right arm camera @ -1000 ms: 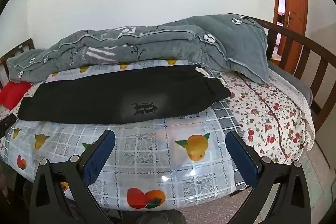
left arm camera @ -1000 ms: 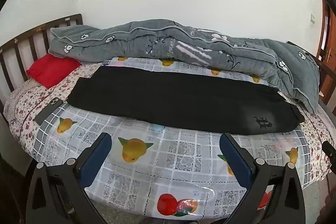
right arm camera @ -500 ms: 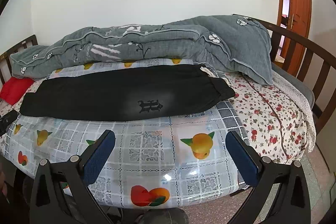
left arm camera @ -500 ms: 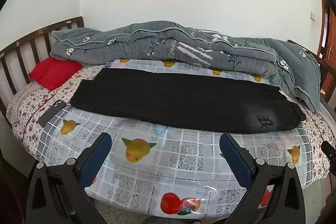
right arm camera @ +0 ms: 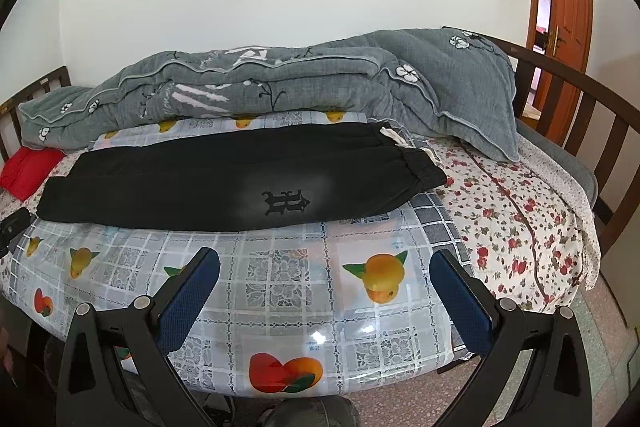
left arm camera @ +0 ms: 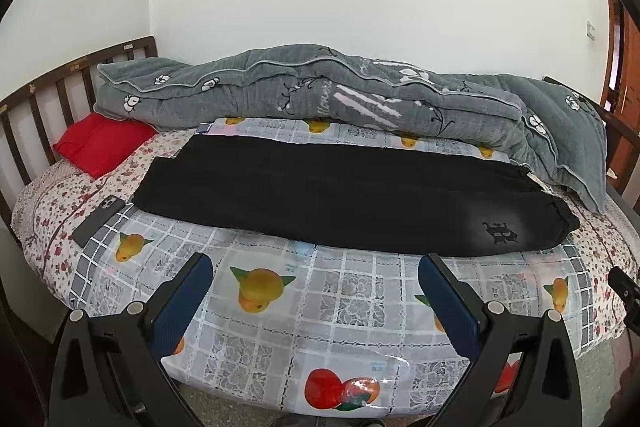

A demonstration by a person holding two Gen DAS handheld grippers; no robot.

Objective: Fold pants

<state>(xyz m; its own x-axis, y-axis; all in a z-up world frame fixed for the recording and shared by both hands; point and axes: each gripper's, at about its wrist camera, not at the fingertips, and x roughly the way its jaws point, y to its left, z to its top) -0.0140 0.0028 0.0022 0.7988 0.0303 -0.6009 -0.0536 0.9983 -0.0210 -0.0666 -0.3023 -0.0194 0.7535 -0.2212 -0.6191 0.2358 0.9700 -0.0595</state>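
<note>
Left wrist view: your left gripper (left arm camera: 314,301) hangs with its jaws spread wide and empty above the near edge of the bed, over the fruit-print plastic cloth (left arm camera: 352,311). The black pants (left arm camera: 340,199) lie flat on that cloth, beyond the jaws and well apart from both blue pads (left arm camera: 182,307). They run lengthwise from left to right, already doubled leg on leg, with the leg ends at the left and the elastic waistband at the right. A printed emblem (left arm camera: 500,231) sits on the near right part of the pants, just short of the waistband.

From the right wrist view, your right gripper (right arm camera: 324,301) is likewise released, jaws wide, nothing between them. The pants lie on the far side of the jaws without touching them; the emblem is roughly in line with the gap, and the waistband with its white drawstring (right arm camera: 394,135) lies to the far right.

A grey quilt (left arm camera: 320,95) is bunched along the far side of the bed, its near edge just beside the far edge of the pants. A red pillow (left arm camera: 102,143) rests at the far left by the wooden headboard (left arm camera: 60,83). A dark phone (left arm camera: 100,219) lies on the left, near the leg ends. The floral sheet (right arm camera: 516,211) shows to the right of the cloth.
</note>
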